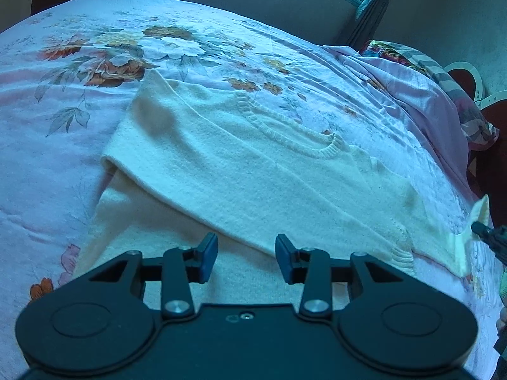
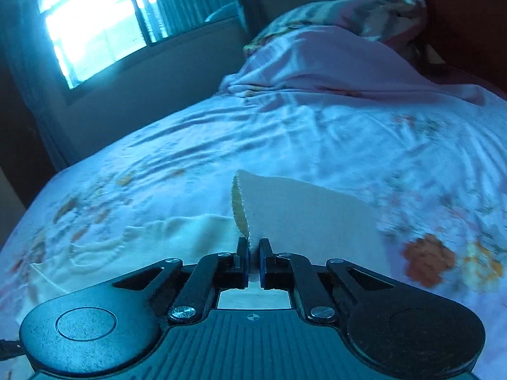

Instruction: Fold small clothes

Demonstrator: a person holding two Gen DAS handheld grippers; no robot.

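Observation:
A cream knit sweater (image 1: 253, 171) lies on the floral bedspread (image 1: 63, 126), neckline (image 1: 285, 133) toward the far side, one sleeve folded across its body. My left gripper (image 1: 246, 258) is open and empty, just above the sweater's near part. My right gripper (image 2: 253, 261) is shut on the sweater's sleeve (image 2: 304, 215) and holds its cuff end lifted off the bed. The right gripper's tip shows at the right edge of the left wrist view (image 1: 484, 232), with the sleeve (image 1: 472, 231) raised there.
A pink sheet and floral pillows (image 2: 332, 47) are bunched at the head of the bed. A headboard (image 2: 459, 15) stands behind them. A bright window (image 2: 95, 22) and wall lie beyond the bed's far edge.

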